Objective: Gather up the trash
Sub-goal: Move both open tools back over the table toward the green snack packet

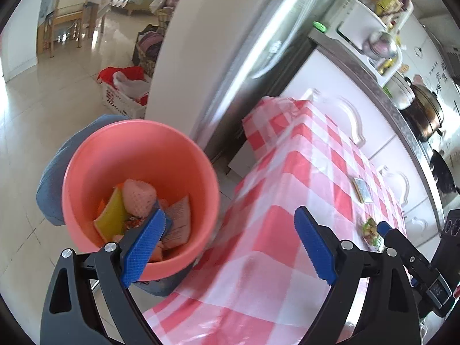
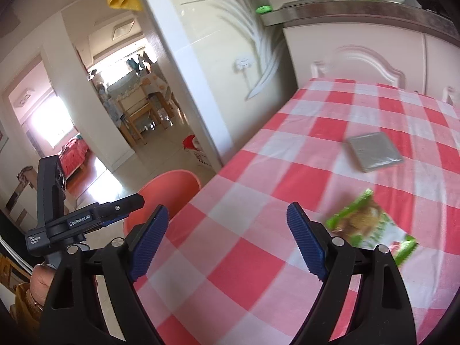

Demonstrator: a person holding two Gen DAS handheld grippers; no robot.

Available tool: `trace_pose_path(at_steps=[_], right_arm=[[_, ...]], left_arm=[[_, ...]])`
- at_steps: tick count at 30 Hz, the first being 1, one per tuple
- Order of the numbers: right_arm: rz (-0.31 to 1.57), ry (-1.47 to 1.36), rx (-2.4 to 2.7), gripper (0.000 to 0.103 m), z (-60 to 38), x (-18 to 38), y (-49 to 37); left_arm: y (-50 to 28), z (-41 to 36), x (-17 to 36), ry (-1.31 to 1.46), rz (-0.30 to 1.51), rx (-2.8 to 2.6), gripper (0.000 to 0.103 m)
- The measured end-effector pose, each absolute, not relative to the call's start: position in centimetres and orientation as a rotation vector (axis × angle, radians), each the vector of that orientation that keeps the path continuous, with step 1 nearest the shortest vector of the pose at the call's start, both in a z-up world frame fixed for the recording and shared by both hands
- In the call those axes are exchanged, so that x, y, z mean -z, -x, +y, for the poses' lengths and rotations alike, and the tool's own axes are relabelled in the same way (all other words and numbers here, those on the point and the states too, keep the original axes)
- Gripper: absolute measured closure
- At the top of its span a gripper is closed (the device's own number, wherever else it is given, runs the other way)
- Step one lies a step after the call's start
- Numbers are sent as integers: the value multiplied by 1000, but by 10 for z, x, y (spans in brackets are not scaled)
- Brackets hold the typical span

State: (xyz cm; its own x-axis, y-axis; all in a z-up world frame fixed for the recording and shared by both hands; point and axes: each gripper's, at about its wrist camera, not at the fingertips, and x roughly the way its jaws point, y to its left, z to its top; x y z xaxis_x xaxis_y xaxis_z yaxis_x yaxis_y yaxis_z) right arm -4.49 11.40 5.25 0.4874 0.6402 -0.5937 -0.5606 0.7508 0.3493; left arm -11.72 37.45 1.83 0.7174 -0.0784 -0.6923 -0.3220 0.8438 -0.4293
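A pink bucket (image 1: 138, 155) stands on the floor beside the table with several wrappers and a pink foam net inside. My left gripper (image 1: 230, 235) hangs open between the bucket's rim and the table edge, nothing between its fingers. My right gripper (image 2: 227, 227) is open over the red-and-white checked tablecloth (image 2: 247, 258), also holding nothing. A green snack packet (image 2: 371, 227) lies just right of its right finger. A flat silver packet (image 2: 373, 151) lies farther back. In the left wrist view the green packet (image 1: 369, 228), the silver packet (image 1: 362, 189) and the right gripper's fingers (image 1: 383, 228) show at the right.
A blue cushion or stool (image 1: 51, 178) sits behind the bucket. White kitchen cabinets (image 2: 359, 57) and a worktop crowded with pots (image 1: 425, 109) run behind the table. A white basket with red cloth (image 1: 123, 92) stands on the tiled floor by the doorway. The bucket's rim (image 2: 169, 181) shows left of the table.
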Motion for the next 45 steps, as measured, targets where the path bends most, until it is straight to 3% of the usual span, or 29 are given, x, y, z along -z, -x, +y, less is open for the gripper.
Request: trace_pose_path(at_steps=[45], right_arm=[[676,-131,-512,18,-16,-60,25]], left_arm=[[69,210,-47,277,891,3,12]])
